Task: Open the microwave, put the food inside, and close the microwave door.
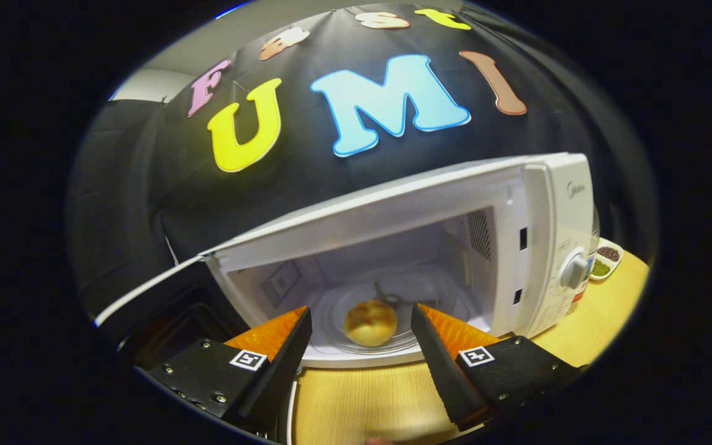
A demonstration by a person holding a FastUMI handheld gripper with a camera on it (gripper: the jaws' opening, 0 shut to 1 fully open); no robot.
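Claw: I see my gripper at the bottom centre of the frame, fingers spread wide, holding nothing; the tips sit at the sill of the oven mouth.
Food: a round, golden, smooth-crusted bun, low centre of the frame, lying between my fingertips and a little beyond them. It is too round for me to name a long axis or a facing.
Resting place: the bun lies on the clear glass turntable, a shallow round dish inside the cavity.
Microwave: a white boxy shell, glossy, filling the middle and right of the frame, mouth towards me, vent slots on the right inner wall.
Door: swung fully open to the lower left, edge-on to me, dark pane.
Controls: a round knob on the right-hand panel.
Table: pale wood grain, bottom centre and right.
Around: at the right, behind the oven, a small white dish of dark and green grains.
In the way: nothing lies between my fingers and the bun.
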